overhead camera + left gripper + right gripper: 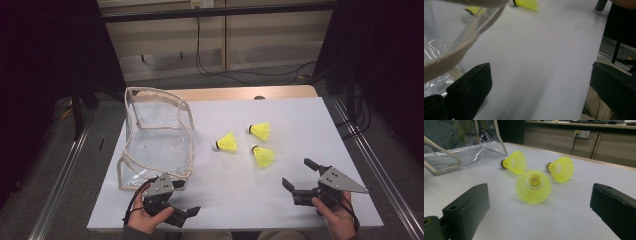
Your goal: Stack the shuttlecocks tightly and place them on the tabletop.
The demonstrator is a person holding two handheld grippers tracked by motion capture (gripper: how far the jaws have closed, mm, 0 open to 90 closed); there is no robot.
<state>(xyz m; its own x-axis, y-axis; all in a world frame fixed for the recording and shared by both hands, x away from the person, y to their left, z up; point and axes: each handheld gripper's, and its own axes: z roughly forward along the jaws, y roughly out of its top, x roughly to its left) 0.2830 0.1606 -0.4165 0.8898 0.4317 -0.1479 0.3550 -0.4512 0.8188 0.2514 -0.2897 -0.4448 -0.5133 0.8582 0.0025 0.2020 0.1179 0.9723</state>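
3 yellow shuttlecocks lie on their sides on the white table (280, 200), all to the right of the clear bag (155, 142), which serves as the landmark here. The nearest shuttlecock (263, 156) has a mesh skirt of bright yellow plastic flaring wide from a small cork with a dark band; in the right gripper view its open skirt faces the camera, so the ribs and the pale cork base at the centre are plain to see. The middle shuttlecock (227, 142) lies closest to the bag, its cork pointing toward the bag's open mouth, and the far shuttlecock (260, 131) lies farthest from the bag. The bag is transparent plastic with beige fabric trim, standing open and slumped. The left gripper (182, 197) is held just in front of the bag's near corner, jaws spread apart and empty. The right gripper (299, 174) sits well to the right of the bag, near the nearest shuttlecock, its jaws likewise wide and holding nothing. In the left gripper view the bag's trim is blurred and cut off by the frame, and 2 shuttlecocks at the top edge are partly hidden behind it.
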